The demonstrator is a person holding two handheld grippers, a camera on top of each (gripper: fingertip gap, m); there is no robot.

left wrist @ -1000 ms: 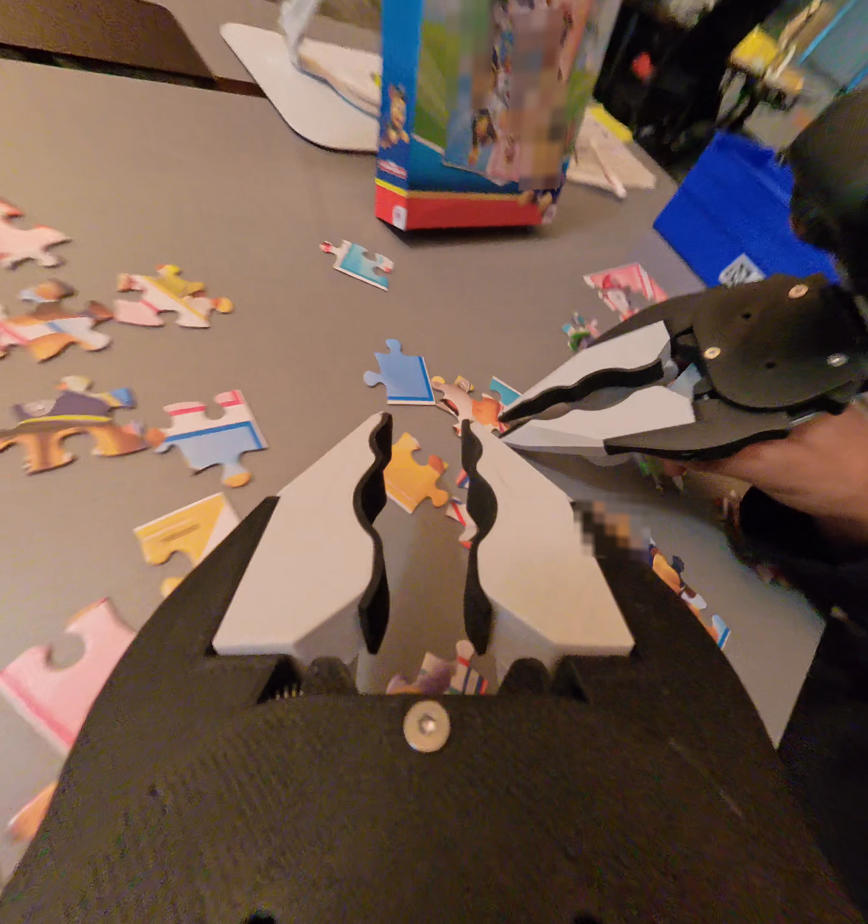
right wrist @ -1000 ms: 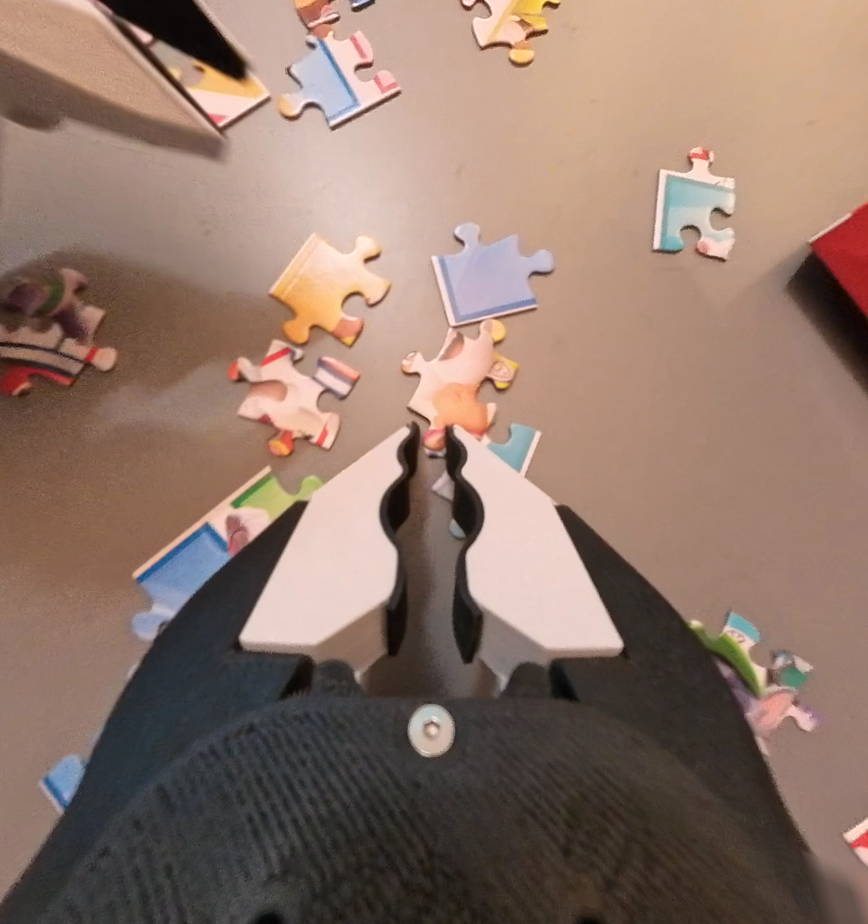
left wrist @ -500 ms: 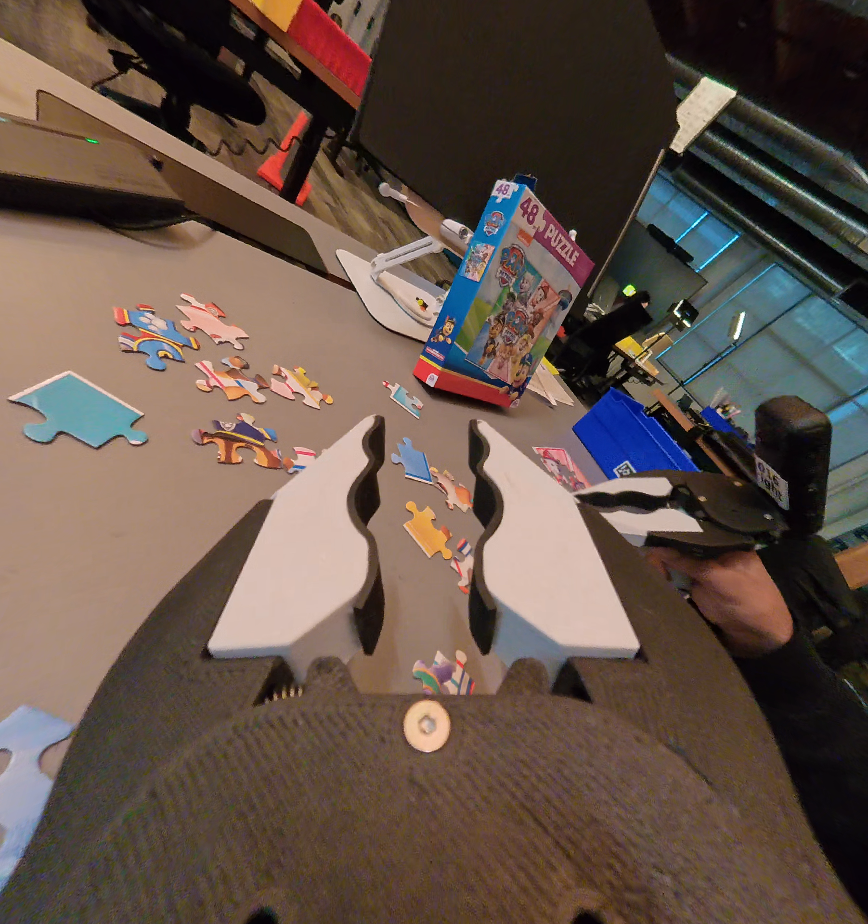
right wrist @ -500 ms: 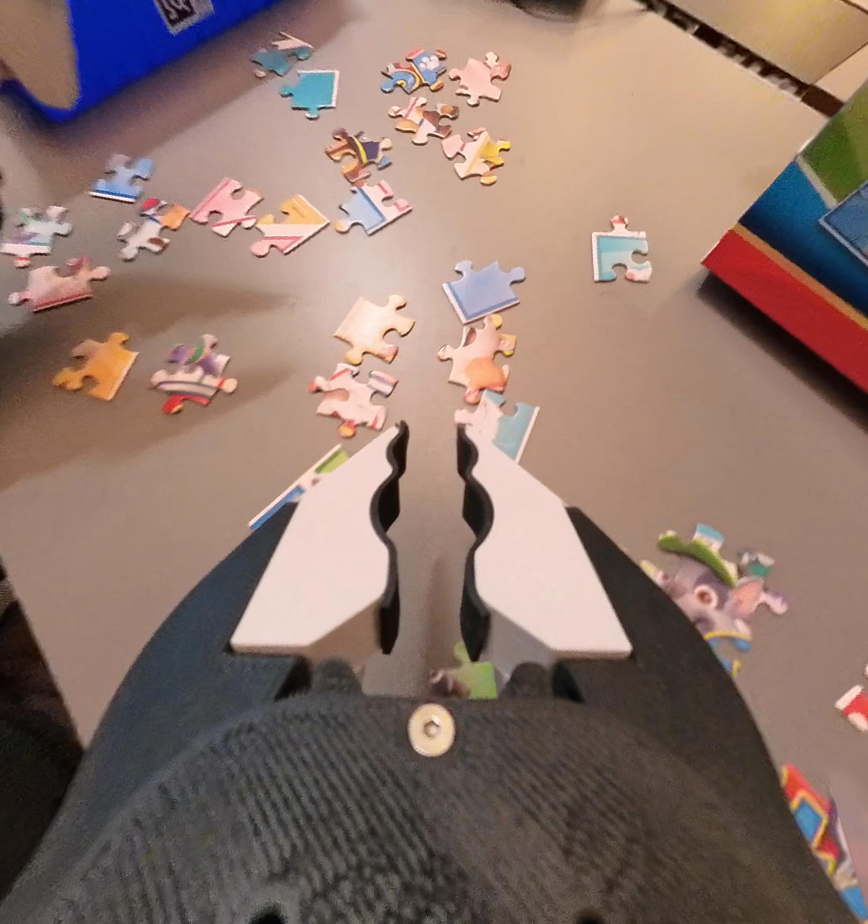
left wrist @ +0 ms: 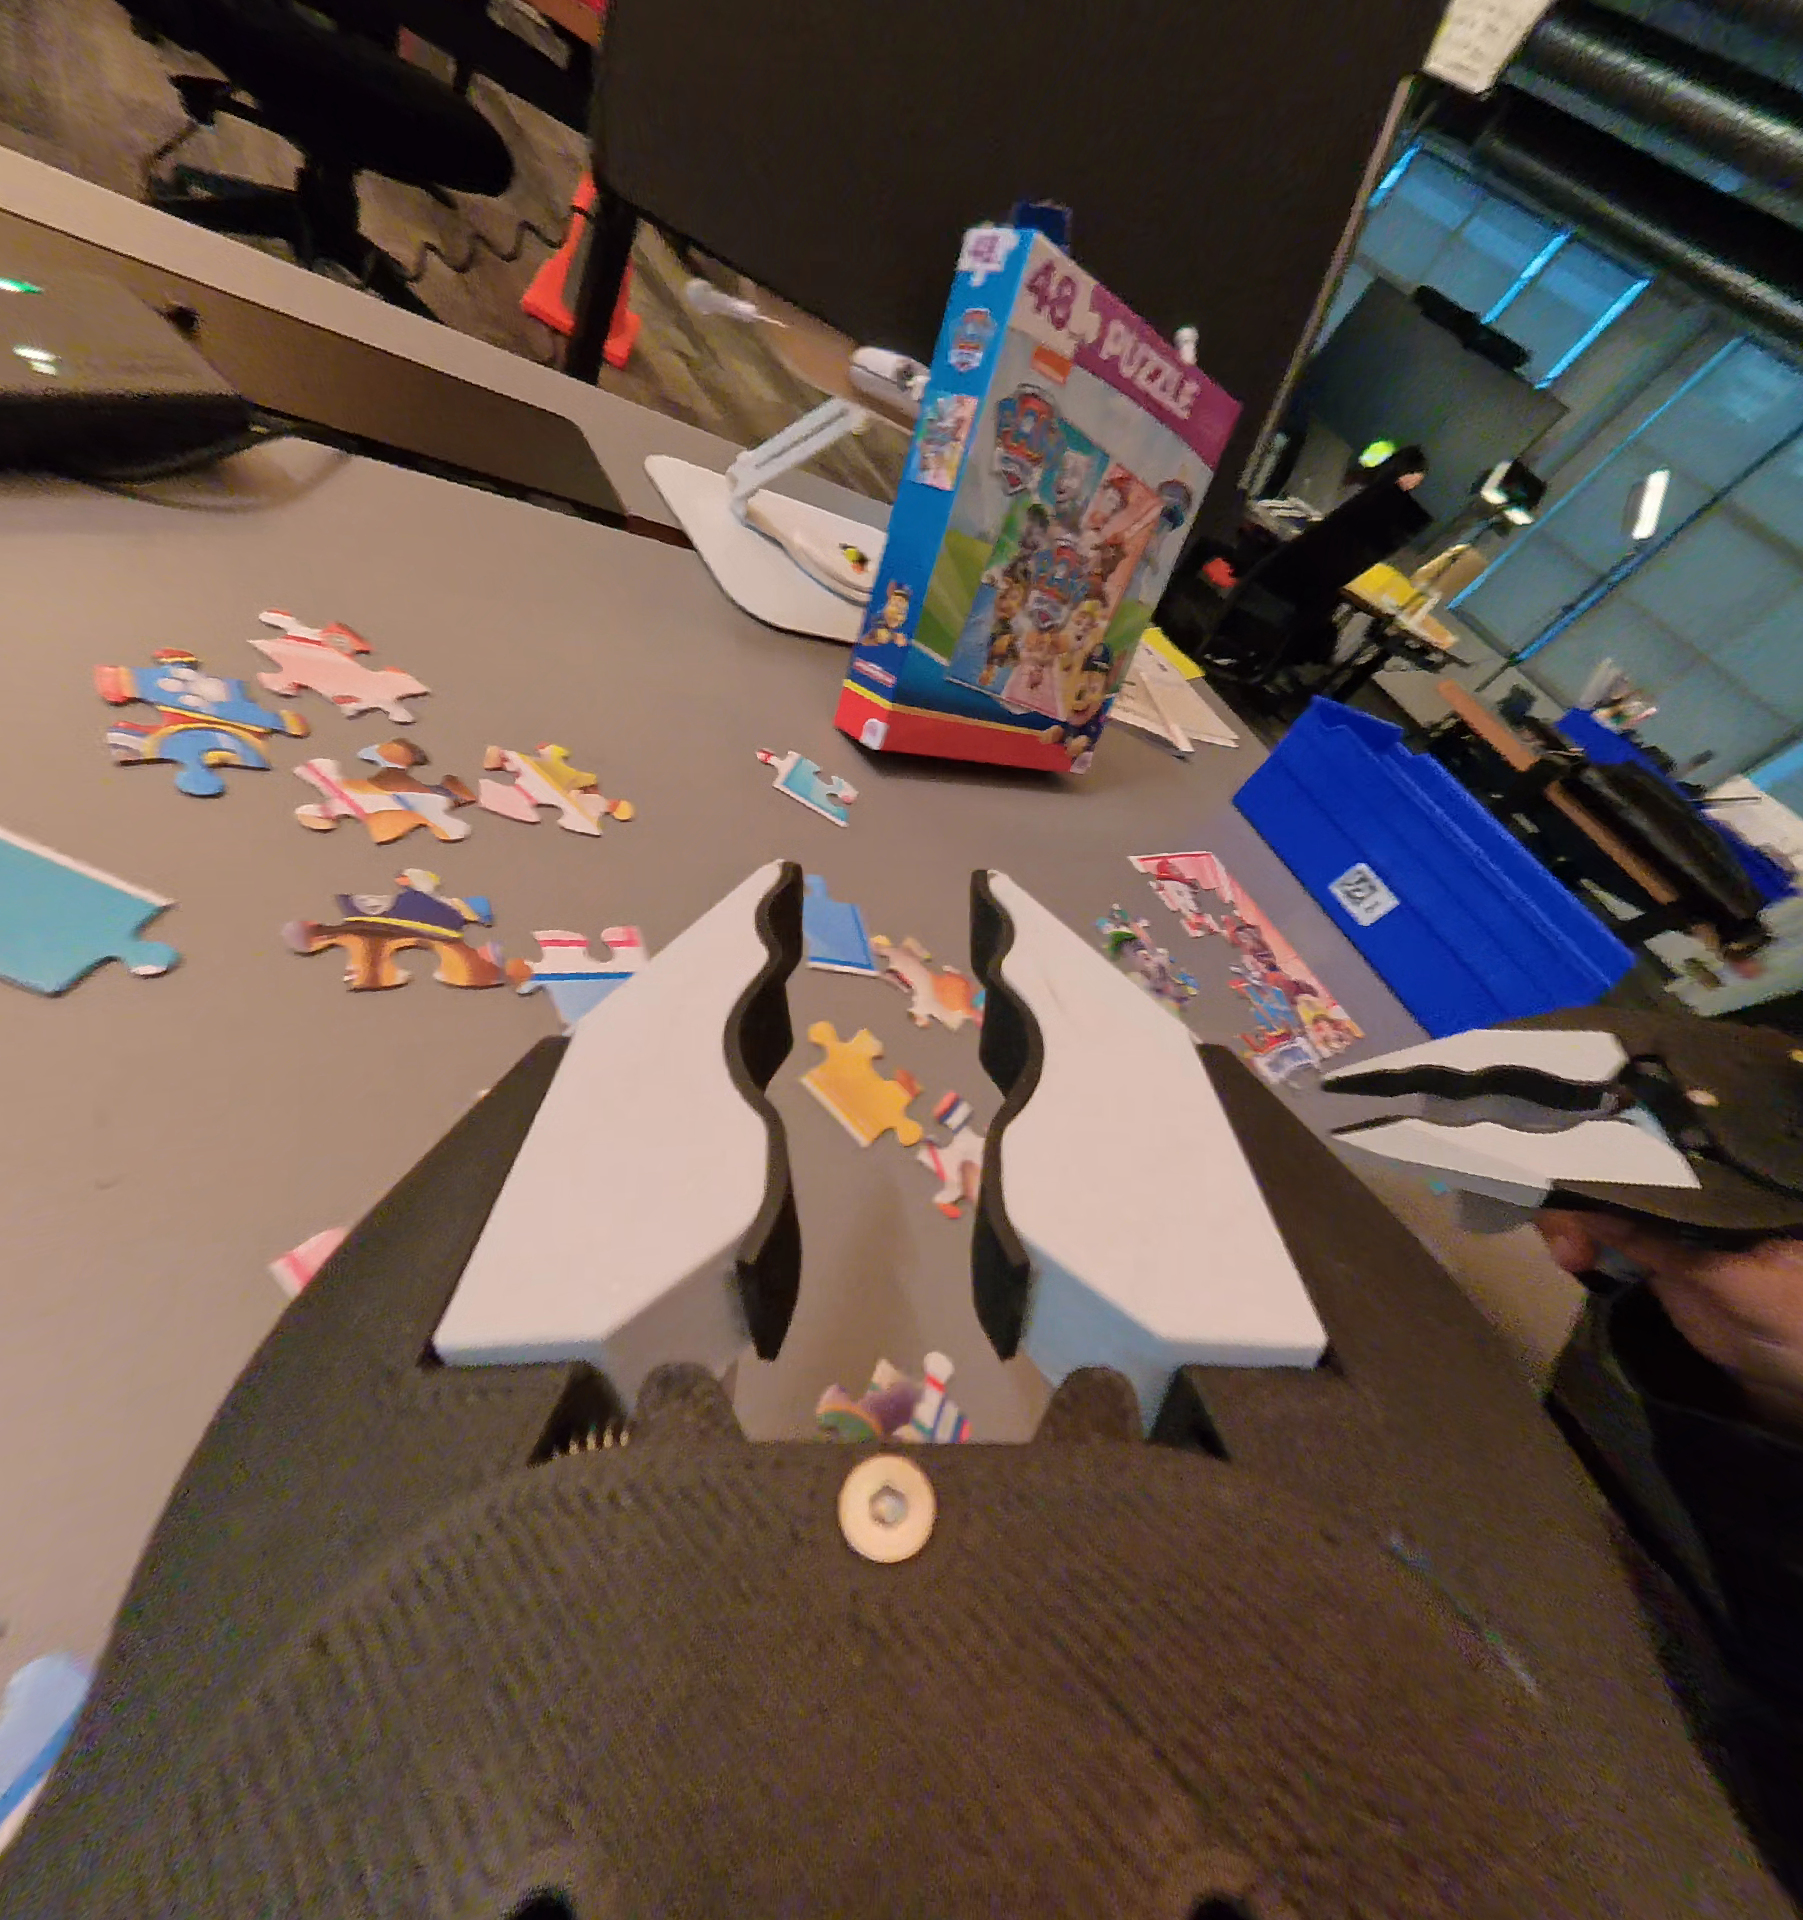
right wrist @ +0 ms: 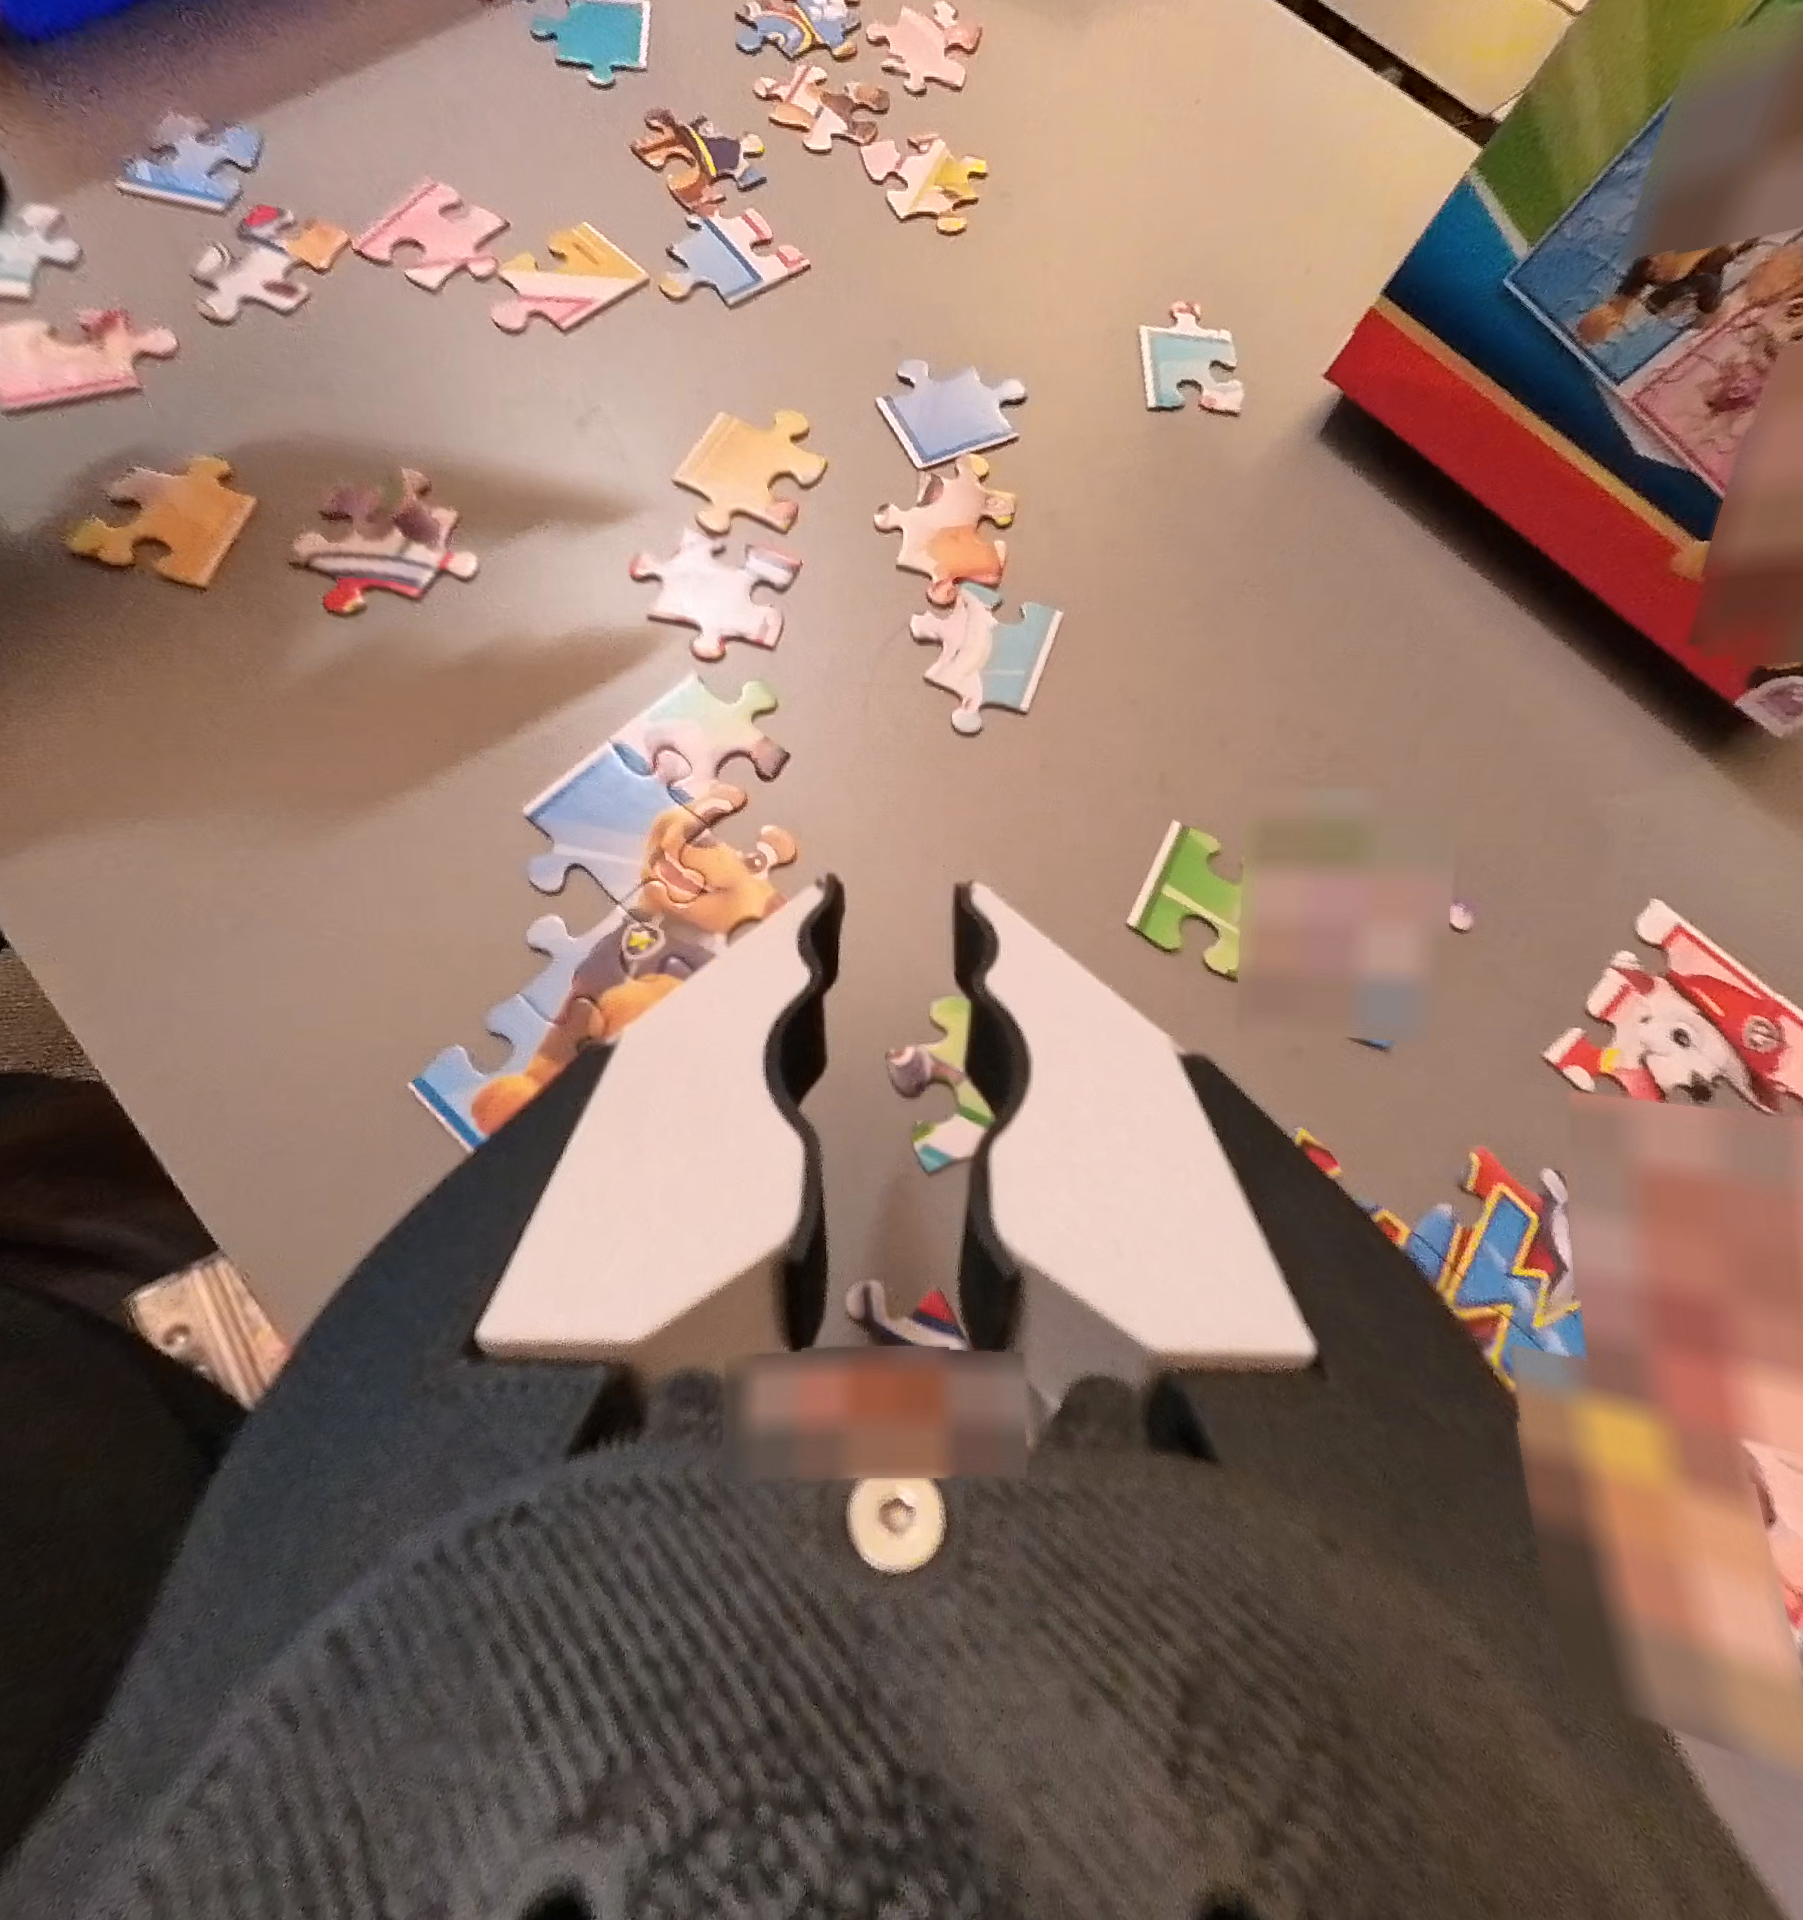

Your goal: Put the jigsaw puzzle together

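Many loose puzzle pieces lie on a grey table (left wrist: pixel 253 1122). My left gripper (left wrist: pixel 884 881) is open and empty, held above the table. Between its fingers I see a yellow piece (left wrist: pixel 861 1086) and a blue piece (left wrist: pixel 837 930) lying flat below. My right gripper (right wrist: pixel 897 894) is open and empty above the table near its front edge. A small green piece (right wrist: pixel 944 1081) lies on the table under its gap. A joined cluster with a dog picture (right wrist: pixel 616 914) lies just left of its fingers. The right gripper also shows in the left wrist view (left wrist: pixel 1338 1110), at the right.
A colourful puzzle box (left wrist: pixel 1042 540) stands upright at the back; it also shows in the right wrist view (right wrist: pixel 1562 416). A blue bin (left wrist: pixel 1427 894) sits at the right. A joined strip of pieces (left wrist: pixel 1250 966) lies beside it. A white stand base (left wrist: pixel 762 540) is behind the box. The tips of one gripper are about 25 cm away from the tips of the other.
Both grippers have lifted away from the pieces. The left view has tilted up towards the room. The right gripper drew back towards the table's front edge and its jaws opened wider.
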